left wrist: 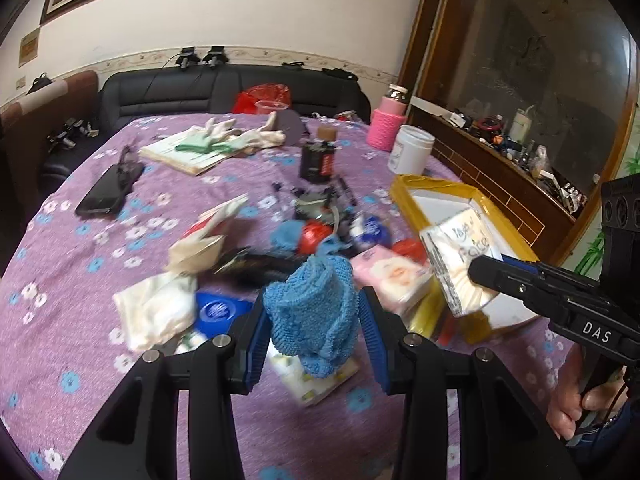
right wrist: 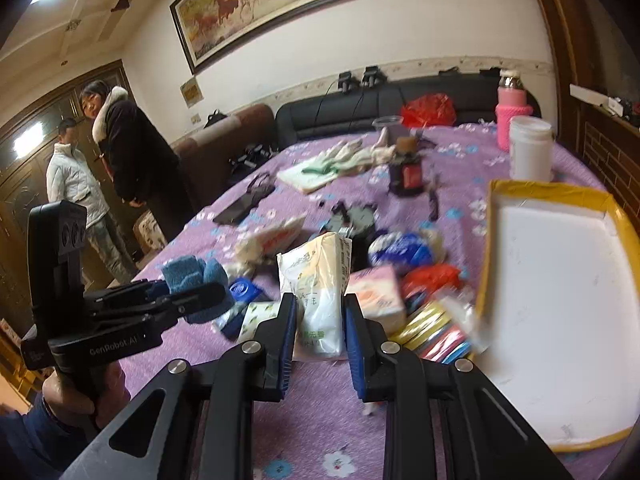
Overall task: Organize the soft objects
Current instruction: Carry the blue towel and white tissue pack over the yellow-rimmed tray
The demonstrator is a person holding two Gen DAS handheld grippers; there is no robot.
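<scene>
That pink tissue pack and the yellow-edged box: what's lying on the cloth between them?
In the right wrist view, a red crinkly bag and a row of coloured flat packets lie between the pink tissue pack and the yellow-edged box.

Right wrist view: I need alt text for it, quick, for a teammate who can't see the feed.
The right gripper holds a white tissue pack upright above a cluttered purple flowered tablecloth. A yellow-rimmed white tray lies empty to the right. At left, the left gripper holds a blue knitted cloth.
</scene>
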